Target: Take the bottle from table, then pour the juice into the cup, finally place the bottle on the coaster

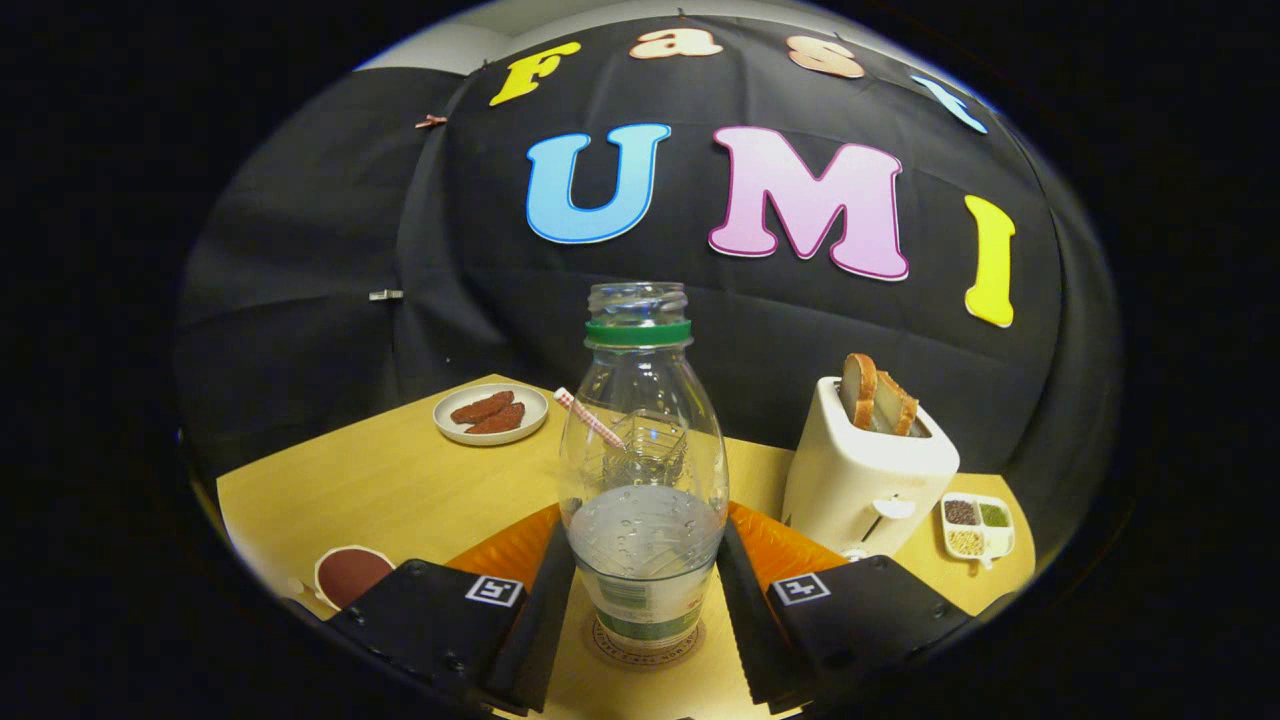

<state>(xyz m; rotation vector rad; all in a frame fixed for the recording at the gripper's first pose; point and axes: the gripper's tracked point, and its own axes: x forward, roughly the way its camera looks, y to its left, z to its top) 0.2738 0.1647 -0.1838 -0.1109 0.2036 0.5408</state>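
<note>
Between the tool [645, 590] fingers, clear ribbed bottle [643, 470] upright on round coaster [645, 655].

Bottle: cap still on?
No. The bottle, upright between the claw fingers on a coaster, shows bare neck threads above its green ring, with no cap.

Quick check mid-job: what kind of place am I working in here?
Likely a staged breakfast table in a booth: a toaster with bread, a plate of food and a seasoning tray on a wooden table. The tool flanks the bottle.
</note>
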